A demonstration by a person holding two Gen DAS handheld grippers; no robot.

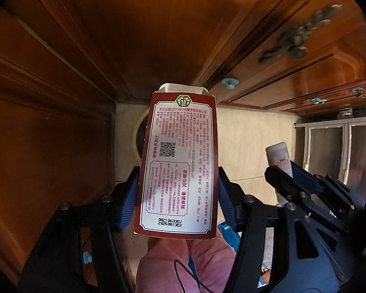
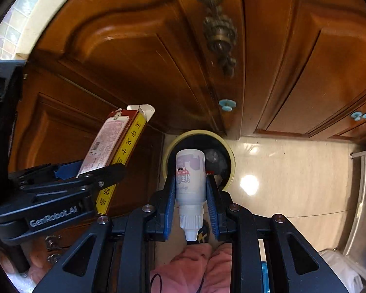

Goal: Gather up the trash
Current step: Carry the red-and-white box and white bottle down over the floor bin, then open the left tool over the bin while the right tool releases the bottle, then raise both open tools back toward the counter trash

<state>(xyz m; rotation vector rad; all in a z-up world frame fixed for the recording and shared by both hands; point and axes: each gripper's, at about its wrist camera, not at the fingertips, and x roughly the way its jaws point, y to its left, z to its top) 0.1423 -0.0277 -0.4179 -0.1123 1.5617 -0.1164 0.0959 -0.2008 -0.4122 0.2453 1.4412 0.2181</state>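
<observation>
Left tool (image 1: 178, 190): pinching a red carton (image 1: 178, 161) by its two long sides, blue pads pressed flat against it; the carton's open flap end points down toward the floor (image 1: 246, 136).
Carton: printed back panel faces the camera; seen from the right wrist it shows a yellow side and tilts a little (image 2: 114, 151).
Right tool (image 2: 190, 195): clamped on a small white bottle (image 2: 190, 173) around its body, cap end toward the hand, base pointing at the bin.
Bin (image 2: 228, 151): round, pale rim, dark inside, standing on the floor against the foot of the wooden cupboards (image 2: 134, 56); something grey and crumpled lies inside, too dim to identify.
Bottle's place: directly above the bin's mouth.
Carton's place: beside the bottle, over the bin's left rim (image 1: 135, 134).
Person: pink trouser legs (image 2: 195, 266) below both tools.
</observation>
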